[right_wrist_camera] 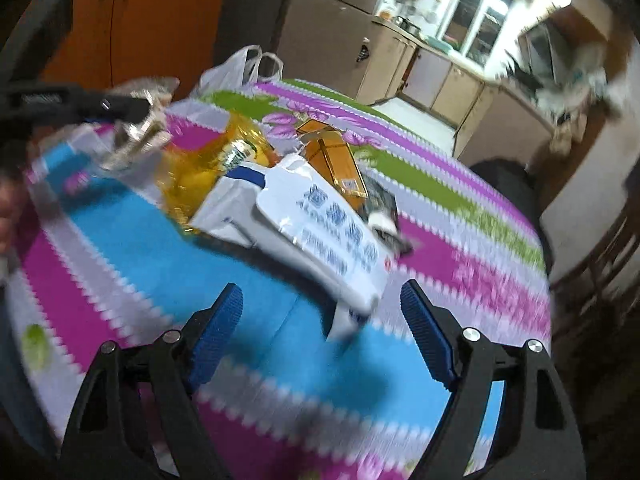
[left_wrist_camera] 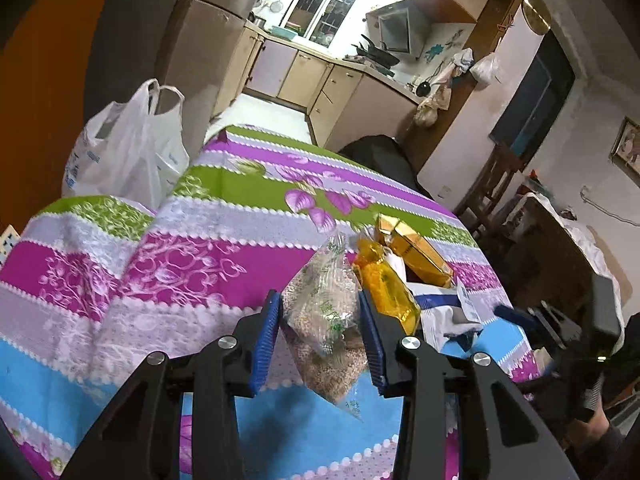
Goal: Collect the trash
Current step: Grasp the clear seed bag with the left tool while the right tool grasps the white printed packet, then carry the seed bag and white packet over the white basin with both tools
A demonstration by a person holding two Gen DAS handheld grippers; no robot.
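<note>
A: Left tool (left_wrist_camera: 320, 320) pinches the clear grain bag (left_wrist_camera: 326, 312), lifted above the tabletop (left_wrist_camera: 200, 216). Right tool (right_wrist_camera: 320, 328) is spread, empty.

B: Next for you?

A: White wrapper (right_wrist_camera: 320, 224), just ahead. Looks light, crinkly, slippery; take its near edge.

A lived-in home: dining area opening onto a small kitchen. Upper centre of the left wrist view: barred window (left_wrist_camera: 332, 4), beige base cabinets (left_wrist_camera: 316, 80), range hood (left_wrist_camera: 400, 30) above a dark pan (left_wrist_camera: 378, 54). Upper left: a tall refrigerator (left_wrist_camera: 204, 40). Foreground: table under a striped floral tablecloth (left_wrist_camera: 224, 216). Right edge: framed picture (left_wrist_camera: 627, 146) and wooden chair (left_wrist_camera: 490, 184).
</note>
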